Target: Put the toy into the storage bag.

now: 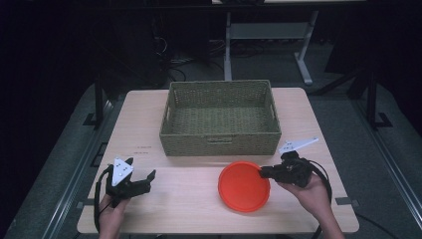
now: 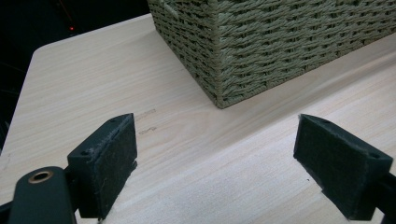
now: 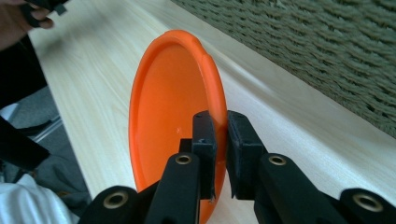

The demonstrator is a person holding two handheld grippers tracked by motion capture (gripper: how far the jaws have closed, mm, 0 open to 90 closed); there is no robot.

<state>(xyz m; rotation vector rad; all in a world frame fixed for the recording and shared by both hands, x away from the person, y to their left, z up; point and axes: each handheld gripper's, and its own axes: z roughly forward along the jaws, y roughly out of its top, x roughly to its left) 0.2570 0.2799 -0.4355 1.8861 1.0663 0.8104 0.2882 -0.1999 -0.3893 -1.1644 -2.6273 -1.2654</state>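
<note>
Plate pinched by right gripper (apparently lifted).

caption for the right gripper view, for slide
Right gripper shut on the rim of an orange plate, beside the woven basket.

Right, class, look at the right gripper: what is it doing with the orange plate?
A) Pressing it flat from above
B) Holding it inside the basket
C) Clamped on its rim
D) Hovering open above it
C: in the right gripper view the right gripper has one jaw on each side of the orange plate's rim, closed against it; the high view shows the plate on the table in front of the basket.
</note>
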